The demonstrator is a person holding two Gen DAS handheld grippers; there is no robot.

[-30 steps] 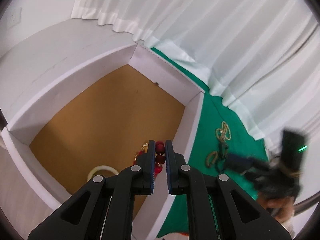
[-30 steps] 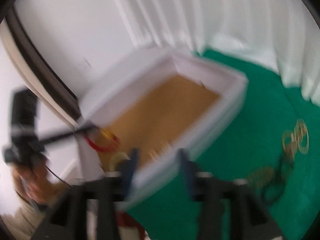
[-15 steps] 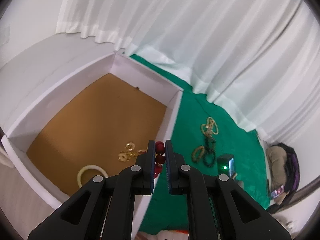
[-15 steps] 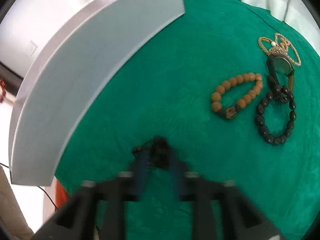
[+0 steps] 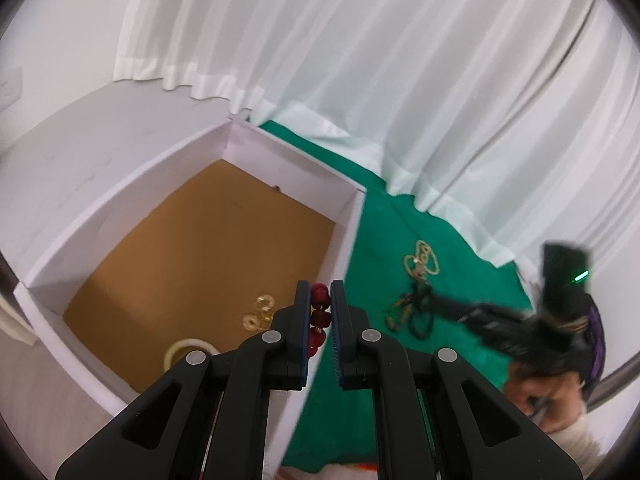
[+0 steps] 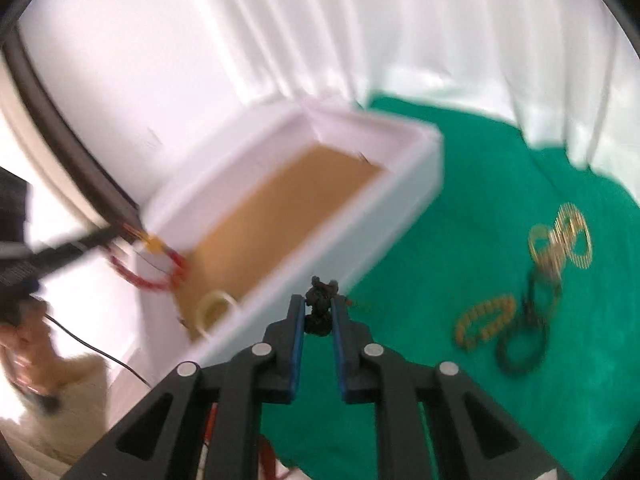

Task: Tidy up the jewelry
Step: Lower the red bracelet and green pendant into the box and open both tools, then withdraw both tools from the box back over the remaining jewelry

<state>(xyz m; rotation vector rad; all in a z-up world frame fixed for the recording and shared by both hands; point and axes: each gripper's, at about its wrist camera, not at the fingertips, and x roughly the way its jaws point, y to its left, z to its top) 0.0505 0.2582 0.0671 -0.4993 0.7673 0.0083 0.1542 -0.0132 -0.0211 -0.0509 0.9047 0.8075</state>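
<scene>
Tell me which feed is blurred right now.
Right wrist view: motion-smeared throughout, the box and the bracelets on the cloth soft, glare at left. Left wrist view: sharp on the box and red beads; only the right gripper is streaked.

Motion blur smears the box (image 6: 304,200) and bracelets (image 6: 504,328) in the right wrist view, and the right claw (image 5: 432,304) in the left.

Both the left gripper (image 5: 321,312) and the right gripper (image 6: 318,314) are black plastic with blue pads inside the fingers (image 5: 302,320), round silver screws, and triangle-shaped holes cut in the arms.
</scene>
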